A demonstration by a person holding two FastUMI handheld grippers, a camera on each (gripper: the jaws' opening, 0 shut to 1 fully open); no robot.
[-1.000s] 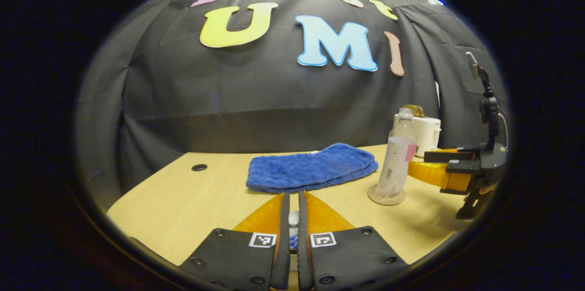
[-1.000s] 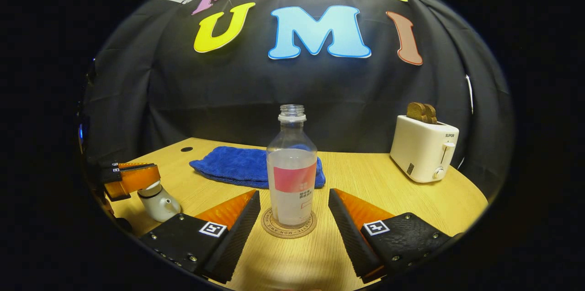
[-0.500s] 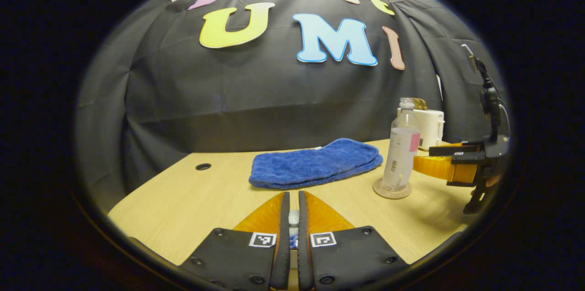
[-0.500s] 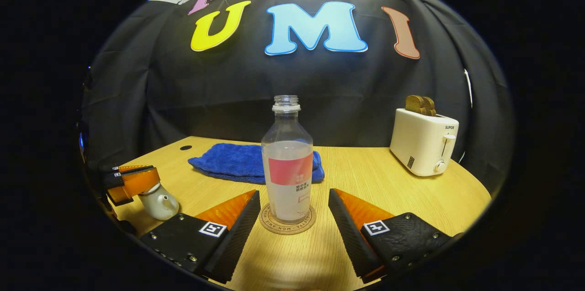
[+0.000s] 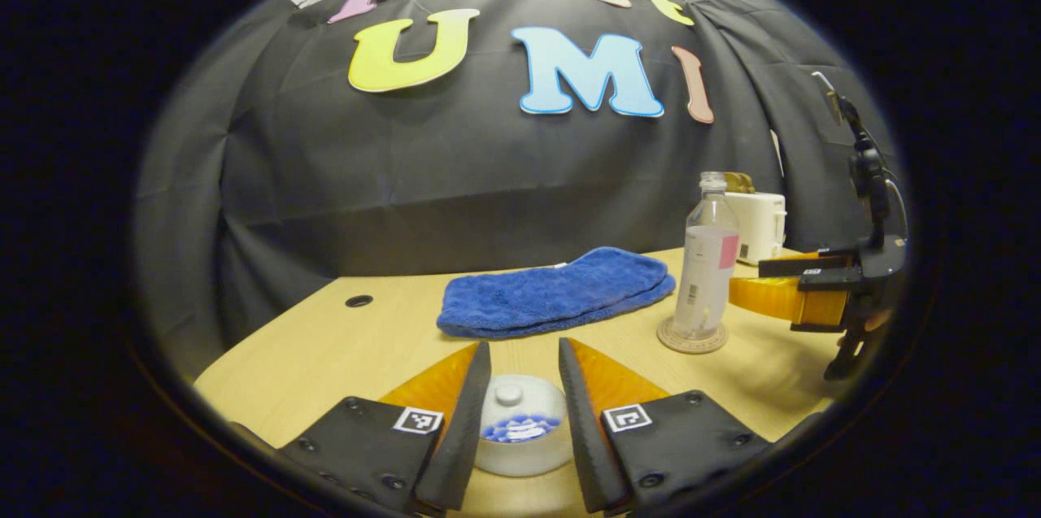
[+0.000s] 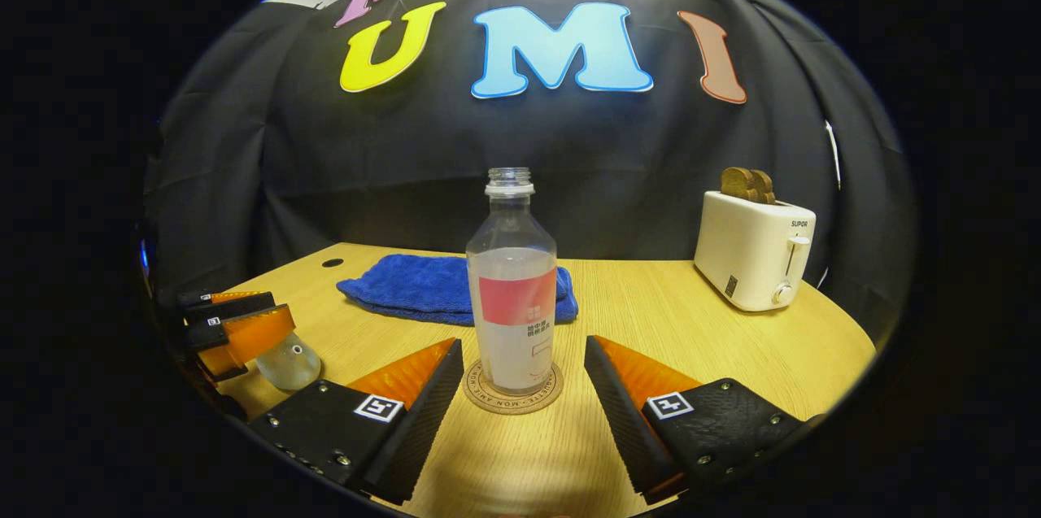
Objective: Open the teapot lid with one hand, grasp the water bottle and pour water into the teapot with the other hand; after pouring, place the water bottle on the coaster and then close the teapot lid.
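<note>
A white teapot (image 5: 520, 437) with its lid (image 5: 509, 394) seated on top sits low between the fingers of my left gripper (image 5: 523, 344), which is open and touches nothing. In the right gripper view the teapot (image 6: 286, 363) shows at the far left under the left gripper (image 6: 236, 323). The uncapped water bottle (image 6: 514, 298), partly filled and with a pink label, stands upright on the round coaster (image 6: 488, 398). My right gripper (image 6: 523, 344) is open, one finger on each side of the bottle and clear of it. From the left, the bottle (image 5: 706, 274) and right gripper (image 5: 744, 282) appear at right.
A folded blue towel (image 6: 423, 294) lies behind the bottle on the wooden table (image 6: 691, 339). A white toaster (image 6: 756, 262) holding bread stands at the back right. A cable hole (image 6: 332, 264) marks the table's back left.
My left gripper has gone from shut on the lid knob to open, leaving the lid on the teapot. The right gripper stays open beside the bottle.
</note>
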